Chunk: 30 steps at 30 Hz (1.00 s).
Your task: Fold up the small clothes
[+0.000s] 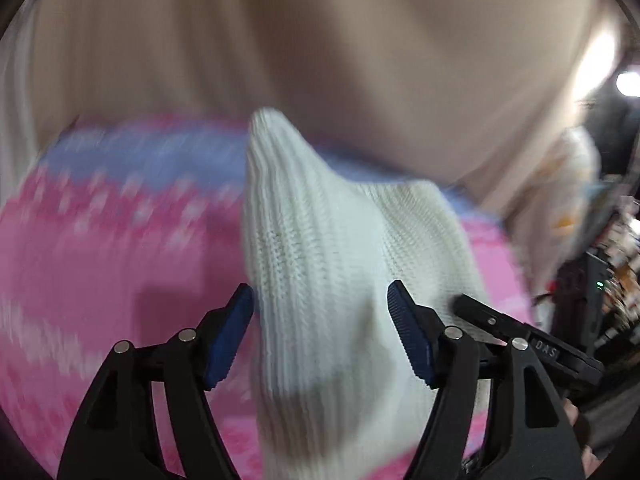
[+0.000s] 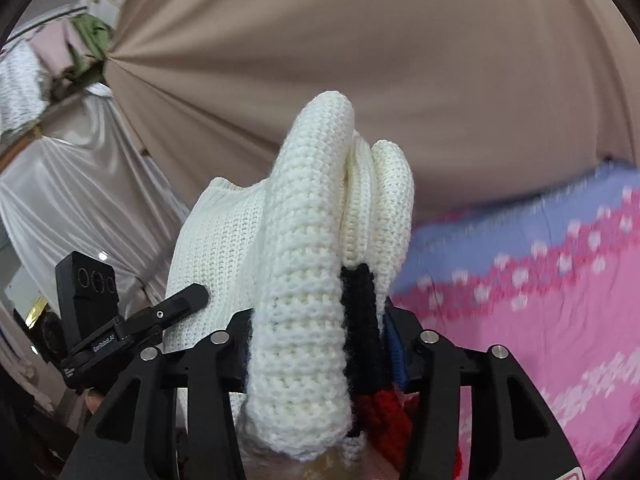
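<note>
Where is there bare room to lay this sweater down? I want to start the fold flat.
The pink blanket lies bare to the right of the right gripper, up to its blue band, and left of the left gripper. The middle is crowded: the white knit sweater fills both grippers' fronts.

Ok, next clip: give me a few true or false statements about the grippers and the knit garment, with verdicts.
1. The right gripper is shut on the white knit garment. True.
2. The left gripper is clamped on it. False: its pads stand apart, garment between them.
3. The blanket is green. False: pink and blue.
4. Black and red yarn shows in the right gripper's bundle. True.
</note>
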Available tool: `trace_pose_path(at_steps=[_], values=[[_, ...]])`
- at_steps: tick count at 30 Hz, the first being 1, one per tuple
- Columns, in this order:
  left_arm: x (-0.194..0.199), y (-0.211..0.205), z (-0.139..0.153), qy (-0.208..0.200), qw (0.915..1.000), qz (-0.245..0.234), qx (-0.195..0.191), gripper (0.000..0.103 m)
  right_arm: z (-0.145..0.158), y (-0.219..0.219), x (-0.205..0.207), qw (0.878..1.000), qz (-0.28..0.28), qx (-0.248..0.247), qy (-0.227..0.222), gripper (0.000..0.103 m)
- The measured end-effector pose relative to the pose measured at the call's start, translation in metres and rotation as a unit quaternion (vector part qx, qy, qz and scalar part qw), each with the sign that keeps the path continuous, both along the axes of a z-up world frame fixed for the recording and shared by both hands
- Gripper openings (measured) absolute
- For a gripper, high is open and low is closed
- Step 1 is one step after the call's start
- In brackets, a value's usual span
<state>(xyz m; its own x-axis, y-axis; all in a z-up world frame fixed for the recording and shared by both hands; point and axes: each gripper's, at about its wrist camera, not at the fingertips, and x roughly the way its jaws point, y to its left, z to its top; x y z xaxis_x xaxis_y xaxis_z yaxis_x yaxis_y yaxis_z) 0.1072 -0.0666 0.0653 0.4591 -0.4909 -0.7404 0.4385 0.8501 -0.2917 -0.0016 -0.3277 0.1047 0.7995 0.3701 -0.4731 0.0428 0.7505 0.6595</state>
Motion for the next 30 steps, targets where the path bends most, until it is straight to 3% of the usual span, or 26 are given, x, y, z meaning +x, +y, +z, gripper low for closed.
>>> trace_pose_path(at_steps=[1,2,4,6,8,11,15,16,18,19,20,22,23,24,28,30], values=[[0.006,0.019,-0.039,0.036,0.9985,0.033,0.025,0.064,-0.044,0.005,0.014,0.999,-0.002,-0.005,0.051,0.053],[0.004,0.031,-0.062,0.058,0.9962,0.054,0.035,0.063,-0.044,0.005,0.014,0.999,-0.002,-0.005,0.051,0.051],[-0.009,0.064,-0.081,0.078,0.9948,0.065,0.004,0.065,-0.130,0.010,0.019,0.984,-0.018,-0.053,0.169,0.042],[-0.025,0.074,-0.081,0.083,0.9934,0.076,-0.024,0.076,-0.164,0.010,-0.001,0.980,-0.013,-0.008,0.199,0.042],[-0.031,0.079,-0.088,0.094,0.9905,0.085,-0.052,0.087,-0.171,0.011,-0.024,0.981,-0.014,0.008,0.195,0.051],[-0.026,0.072,-0.114,0.135,0.9840,0.104,-0.053,0.088,-0.169,0.014,-0.032,0.982,-0.005,0.009,0.187,0.068],[-0.017,0.068,-0.143,0.154,0.9805,0.115,-0.041,0.088,-0.177,0.023,-0.004,0.980,0.017,0.005,0.198,0.076],[-0.014,0.064,-0.147,0.156,0.9808,0.111,-0.036,0.084,-0.179,0.025,0.002,0.979,0.022,-0.003,0.204,0.077],[-0.008,0.055,-0.153,0.161,0.9819,0.099,-0.007,0.067,-0.190,0.033,0.021,0.973,0.032,-0.032,0.227,0.077],[-0.006,0.053,-0.156,0.165,0.9821,0.092,0.002,0.052,-0.198,0.035,0.027,0.971,0.038,-0.033,0.235,0.074],[-0.004,0.053,-0.155,0.165,0.9824,0.087,0.005,0.039,-0.207,0.036,0.033,0.968,0.046,-0.023,0.244,0.056],[-0.006,0.058,-0.143,0.166,0.9825,0.084,-0.013,0.026,-0.219,0.038,0.041,0.966,0.048,-0.009,0.255,0.039],[-0.007,0.060,-0.135,0.165,0.9827,0.082,-0.021,0.025,-0.217,0.038,0.041,0.968,0.043,-0.011,0.249,0.024],[-0.008,0.063,-0.129,0.163,0.9830,0.080,-0.026,0.025,-0.210,0.037,0.041,0.970,0.045,-0.003,0.240,0.019],[-0.013,0.062,-0.146,0.174,0.9811,0.084,0.005,0.029,-0.165,0.034,0.014,0.982,0.040,-0.002,0.183,0.019],[-0.016,0.058,-0.159,0.168,0.9809,0.093,0.033,0.034,-0.176,0.033,0.010,0.979,0.044,0.000,0.201,0.021]])
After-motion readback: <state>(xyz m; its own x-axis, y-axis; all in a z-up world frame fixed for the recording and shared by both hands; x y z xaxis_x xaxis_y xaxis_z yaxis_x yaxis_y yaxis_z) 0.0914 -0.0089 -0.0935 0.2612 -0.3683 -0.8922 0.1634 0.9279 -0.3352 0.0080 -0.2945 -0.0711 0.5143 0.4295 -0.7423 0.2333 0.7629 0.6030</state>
